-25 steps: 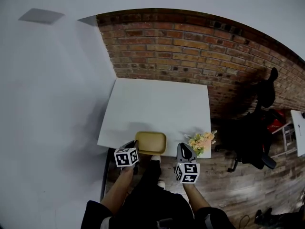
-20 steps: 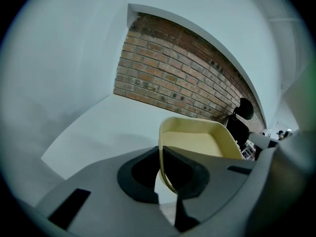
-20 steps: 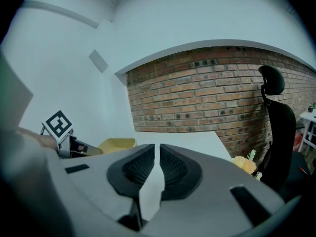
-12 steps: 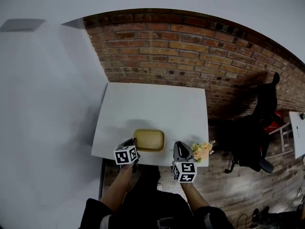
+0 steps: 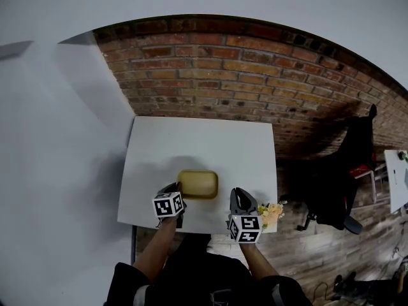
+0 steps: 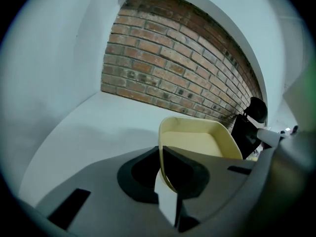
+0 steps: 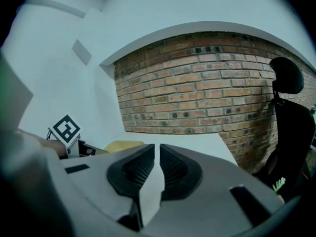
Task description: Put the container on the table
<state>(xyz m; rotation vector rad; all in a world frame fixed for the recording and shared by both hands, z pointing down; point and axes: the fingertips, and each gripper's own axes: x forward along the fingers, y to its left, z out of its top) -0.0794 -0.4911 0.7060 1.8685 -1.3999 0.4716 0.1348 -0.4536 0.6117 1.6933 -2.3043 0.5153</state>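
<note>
A shallow pale-yellow container (image 5: 197,183) is over the near half of the white table (image 5: 210,142). My left gripper (image 5: 176,189) is at its left near corner. In the left gripper view the jaws of my left gripper (image 6: 160,154) are shut on the thin rim of the container (image 6: 197,142). I cannot tell whether its base touches the table. My right gripper (image 5: 237,196) hovers to the right of the container, apart from it. In the right gripper view the right gripper (image 7: 157,152) has its ribbed pads together with nothing between them; the container (image 7: 121,144) shows low at left.
A brick wall (image 5: 242,75) runs behind the table and a white wall (image 5: 57,145) stands to its left. A bunch of pale flowers (image 5: 271,212) sits at the table's near right corner. A black office chair (image 5: 341,183) stands on the wooden floor at right.
Both grippers and the container have moved forward, from the table's near edge to further in over the tabletop. The left gripper has kept its hold on the rim.
</note>
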